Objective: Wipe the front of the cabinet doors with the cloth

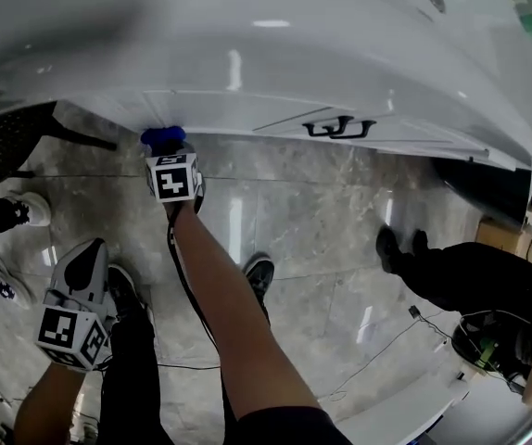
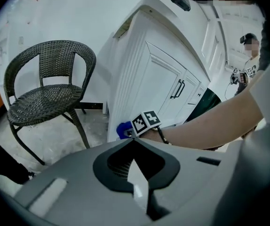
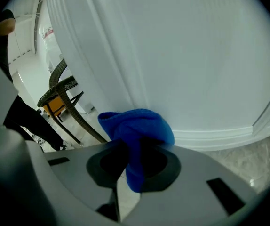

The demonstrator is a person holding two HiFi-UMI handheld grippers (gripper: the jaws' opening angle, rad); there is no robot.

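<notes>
The white cabinet (image 1: 275, 54) fills the top of the head view, with black handles (image 1: 340, 128) on its doors. My right gripper (image 1: 166, 151) reaches to the cabinet's left end, shut on a blue cloth (image 1: 162, 138). In the right gripper view the cloth (image 3: 137, 126) bunches out of the jaws of that gripper (image 3: 135, 147) and presses on the white panel (image 3: 182, 55) near its base moulding. My left gripper (image 1: 85, 260) hangs low at the left, away from the cabinet, shut and empty. Its own view shows the panelled doors (image 2: 158, 79) and the cloth (image 2: 122, 130).
A dark wicker chair (image 2: 45, 93) stands just left of the cabinet. Another person in dark clothes (image 1: 475, 276) crouches at the right, beside gear and a thin cable (image 1: 386, 341) on the marble floor. My own shoes (image 1: 259, 274) stand below the arm.
</notes>
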